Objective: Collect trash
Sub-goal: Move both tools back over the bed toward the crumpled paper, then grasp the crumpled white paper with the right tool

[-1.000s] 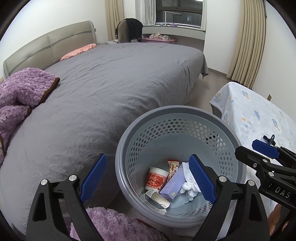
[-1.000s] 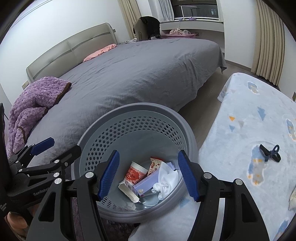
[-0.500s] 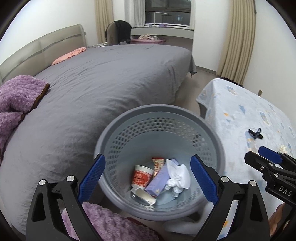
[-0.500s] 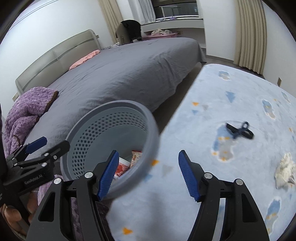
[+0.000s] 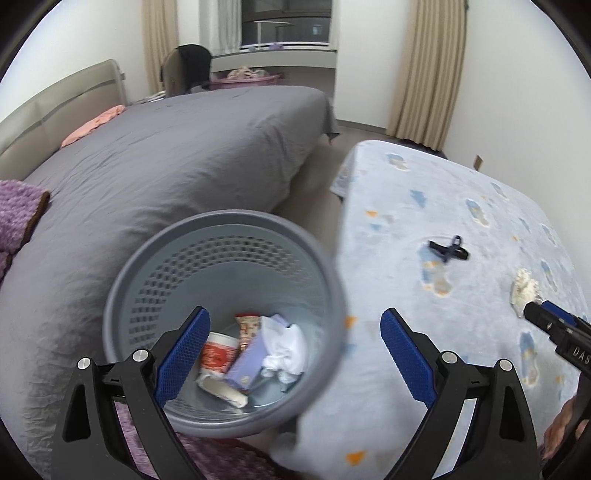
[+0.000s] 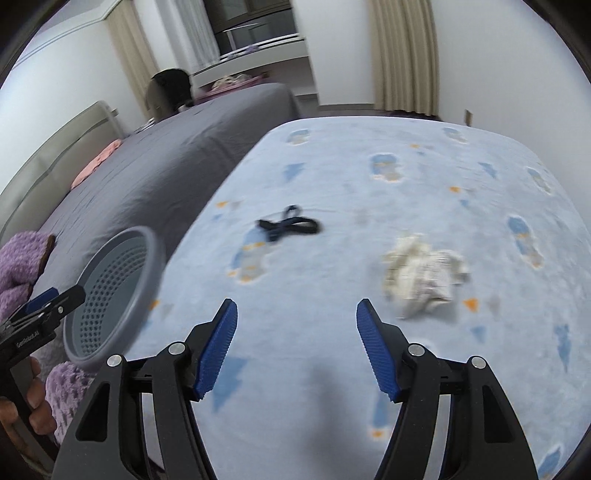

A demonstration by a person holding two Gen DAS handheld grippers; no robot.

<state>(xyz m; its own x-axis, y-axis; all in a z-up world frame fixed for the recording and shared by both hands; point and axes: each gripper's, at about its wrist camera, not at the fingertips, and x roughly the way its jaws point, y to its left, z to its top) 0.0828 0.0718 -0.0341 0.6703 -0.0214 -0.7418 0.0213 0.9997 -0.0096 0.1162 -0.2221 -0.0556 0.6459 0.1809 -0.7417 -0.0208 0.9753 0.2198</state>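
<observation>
We see a bedroom: white walls (image 5: 369,55), beige curtains (image 5: 428,74), dark window (image 5: 284,18) over a long sill. Grey bed (image 5: 177,155) with padded headboard (image 5: 55,107), pink pillow (image 5: 92,125). Table (image 6: 369,192) under a light-blue patterned cloth. Dim, flat light.

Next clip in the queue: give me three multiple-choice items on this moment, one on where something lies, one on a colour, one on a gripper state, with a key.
1. Where does the crumpled paper wad lie?
A. in the bin
B. on the pale blue blanket
C. on the grey bed

2. What colour is the perforated bin?
A. grey
B. red
C. yellow

3. How does the right gripper stand?
A. shut on the wad
B. shut on nothing
C. open, holding nothing

Key:
1 B, the wad sits on the pale blue blanket, right of the dark hair clip.
2 A, its rim and wall are grey.
3 C, its blue pads stand wide apart with only blanket between them.
</observation>
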